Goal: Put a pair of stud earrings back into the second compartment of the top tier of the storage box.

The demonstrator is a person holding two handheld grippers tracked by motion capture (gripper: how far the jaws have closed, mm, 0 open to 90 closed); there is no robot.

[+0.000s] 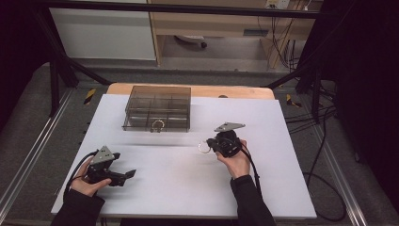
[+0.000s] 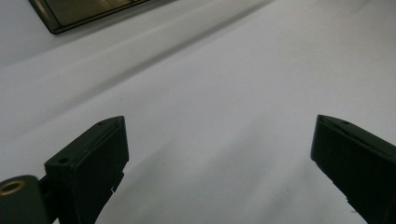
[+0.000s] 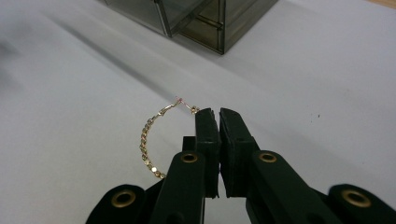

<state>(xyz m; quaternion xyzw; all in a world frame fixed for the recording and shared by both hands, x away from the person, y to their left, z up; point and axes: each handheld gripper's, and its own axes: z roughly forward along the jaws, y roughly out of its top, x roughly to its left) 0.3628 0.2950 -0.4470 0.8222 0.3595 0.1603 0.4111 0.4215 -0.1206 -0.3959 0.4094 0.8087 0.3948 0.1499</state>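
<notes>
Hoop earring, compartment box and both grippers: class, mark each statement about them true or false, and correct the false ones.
1. The right gripper is shut on a gold hoop earring. True.
2. The left gripper grips a second earring. False: its fingers stand wide apart with nothing between them.
3. The clear compartment box already holds a hoop. True.
4. The box stands at the table's near edge. False: it stands on the far side of the white table.

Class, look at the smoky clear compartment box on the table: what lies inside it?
Inside the box, one gold hoop sits in a front middle compartment. The tinted walls leave the other compartments too dim to judge.
</notes>
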